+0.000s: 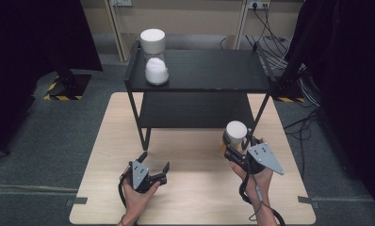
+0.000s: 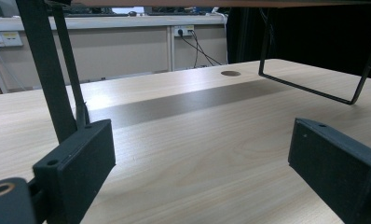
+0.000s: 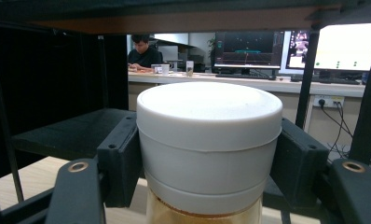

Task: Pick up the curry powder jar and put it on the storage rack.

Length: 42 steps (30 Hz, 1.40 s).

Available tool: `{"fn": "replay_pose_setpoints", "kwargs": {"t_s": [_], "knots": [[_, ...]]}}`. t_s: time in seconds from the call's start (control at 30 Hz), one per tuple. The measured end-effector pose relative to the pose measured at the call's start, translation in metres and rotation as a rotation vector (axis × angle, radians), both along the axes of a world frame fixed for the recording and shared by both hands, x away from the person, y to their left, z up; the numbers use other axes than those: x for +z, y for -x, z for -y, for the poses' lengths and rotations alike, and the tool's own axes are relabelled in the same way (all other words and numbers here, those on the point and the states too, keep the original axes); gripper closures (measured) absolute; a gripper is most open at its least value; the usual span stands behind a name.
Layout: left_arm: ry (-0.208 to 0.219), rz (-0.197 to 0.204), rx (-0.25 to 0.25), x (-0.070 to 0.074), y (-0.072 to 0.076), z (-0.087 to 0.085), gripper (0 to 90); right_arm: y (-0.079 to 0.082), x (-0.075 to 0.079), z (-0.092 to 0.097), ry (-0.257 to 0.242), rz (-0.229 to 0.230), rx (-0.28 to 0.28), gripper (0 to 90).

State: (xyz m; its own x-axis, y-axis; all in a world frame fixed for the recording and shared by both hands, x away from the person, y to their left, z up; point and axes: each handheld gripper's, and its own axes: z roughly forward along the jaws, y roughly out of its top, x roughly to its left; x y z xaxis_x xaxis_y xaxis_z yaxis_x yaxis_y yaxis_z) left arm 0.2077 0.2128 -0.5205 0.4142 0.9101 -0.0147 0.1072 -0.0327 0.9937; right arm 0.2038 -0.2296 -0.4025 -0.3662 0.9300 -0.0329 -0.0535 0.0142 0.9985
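Observation:
My right gripper (image 1: 236, 141) is shut on a jar with a white lid (image 1: 235, 131), held upright above the table near the shelf's right front leg. In the right gripper view the jar's white lid (image 3: 209, 135) sits squeezed between both black pads, with a yellowish glass body (image 3: 202, 215) below it. My left gripper (image 1: 153, 161) rests low over the table's front left, jaws open and nothing between them; its fingers (image 2: 76, 163) stand wide apart over bare wood in the left gripper view. A second white-lidded jar (image 1: 153, 56) with white contents stands on the shelf's top left.
A black two-level metal shelf (image 1: 209, 70) stands on the back half of the light wooden table (image 1: 195, 197). Its thin legs (image 1: 141, 127) reach the tabletop. Cables and black stands lie on the floor to the right.

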Motion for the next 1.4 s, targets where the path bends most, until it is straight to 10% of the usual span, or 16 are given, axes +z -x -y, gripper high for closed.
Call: {"fn": "replay_pose_setpoints", "kwargs": {"t_s": [1.4], "knots": [[0.004,-0.002,0.0,0.0,0.0,0.0,6.6,-0.01,0.075,0.003,-0.026,0.082,-0.037,34.2]]}}
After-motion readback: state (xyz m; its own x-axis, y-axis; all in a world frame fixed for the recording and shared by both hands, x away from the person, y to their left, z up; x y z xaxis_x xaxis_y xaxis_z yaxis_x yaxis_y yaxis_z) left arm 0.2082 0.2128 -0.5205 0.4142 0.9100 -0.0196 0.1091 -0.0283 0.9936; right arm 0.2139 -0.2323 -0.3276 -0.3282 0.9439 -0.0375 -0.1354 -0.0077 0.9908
